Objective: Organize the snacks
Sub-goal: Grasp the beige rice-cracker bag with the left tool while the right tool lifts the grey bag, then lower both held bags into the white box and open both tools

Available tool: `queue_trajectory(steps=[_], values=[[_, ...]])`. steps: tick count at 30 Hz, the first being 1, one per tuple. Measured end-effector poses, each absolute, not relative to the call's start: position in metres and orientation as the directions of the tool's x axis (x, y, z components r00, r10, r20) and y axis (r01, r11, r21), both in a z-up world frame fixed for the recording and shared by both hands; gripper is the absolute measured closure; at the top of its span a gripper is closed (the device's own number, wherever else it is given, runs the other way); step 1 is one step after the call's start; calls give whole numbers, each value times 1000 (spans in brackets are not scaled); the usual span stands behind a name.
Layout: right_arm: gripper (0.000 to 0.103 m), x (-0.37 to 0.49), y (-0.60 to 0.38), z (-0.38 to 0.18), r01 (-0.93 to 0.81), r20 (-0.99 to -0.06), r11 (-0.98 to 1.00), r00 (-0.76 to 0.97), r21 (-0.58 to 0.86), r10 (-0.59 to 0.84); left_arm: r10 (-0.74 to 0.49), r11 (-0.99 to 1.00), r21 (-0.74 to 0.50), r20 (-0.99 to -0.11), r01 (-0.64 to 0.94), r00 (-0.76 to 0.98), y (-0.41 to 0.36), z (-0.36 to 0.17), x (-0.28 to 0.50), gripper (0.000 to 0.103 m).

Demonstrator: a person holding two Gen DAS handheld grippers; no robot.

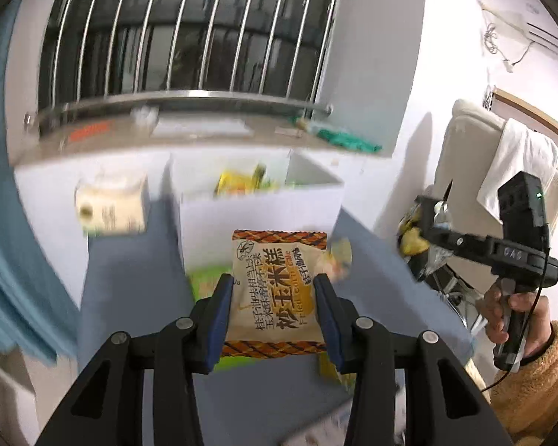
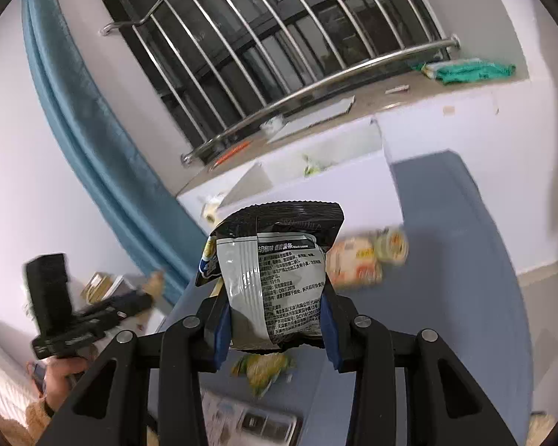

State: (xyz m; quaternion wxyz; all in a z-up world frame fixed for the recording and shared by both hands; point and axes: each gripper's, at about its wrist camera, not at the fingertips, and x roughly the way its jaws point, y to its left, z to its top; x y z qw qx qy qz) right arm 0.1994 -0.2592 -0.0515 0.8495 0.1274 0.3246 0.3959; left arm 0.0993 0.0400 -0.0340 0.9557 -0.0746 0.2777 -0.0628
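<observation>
Two grippers loaded: left gripper [image 1: 275, 297] clamped on orange-trimmed rice-cake packet [image 1: 279, 290]; right gripper [image 2: 275, 316] pinching black-and-silver snack bag [image 2: 275, 271]. White bin [image 1: 260, 204] beyond, on blue table [image 1: 130, 278].

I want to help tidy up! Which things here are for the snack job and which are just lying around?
For the job:
- orange corn-cake packet, held in left gripper
- black chip bag, held in right gripper
- white box

Just lying about:
- green cloth
- white towel

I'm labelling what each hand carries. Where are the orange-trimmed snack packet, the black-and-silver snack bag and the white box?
orange-trimmed snack packet [image 1: 275, 290], left wrist view, printed front.
black-and-silver snack bag [image 2: 275, 278], right wrist view, silver back panel.
white box [image 1: 260, 210], left wrist view, front wall.
</observation>
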Motion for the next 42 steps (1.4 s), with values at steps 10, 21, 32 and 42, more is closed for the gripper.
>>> queue_trajectory(steps=[10,21,32,42], values=[[59,278,-221,6,-584,-469,702,526,407,709,-150,984,-154,-473,86,868,62,9,211,55],[58,383,-171,8,-509,-586,803,562,310,583,-49,996,-88,-567,-2,822,83,-5,311,30],[0,389,-173,8,-493,-580,825,599,277,552,-44,984,-161,-641,-78,766,94,-35,309,0],[0,340,-182,24,-561,-538,797,611,225,582,-74,988,-156,-561,-18,825,77,0,242,0]])
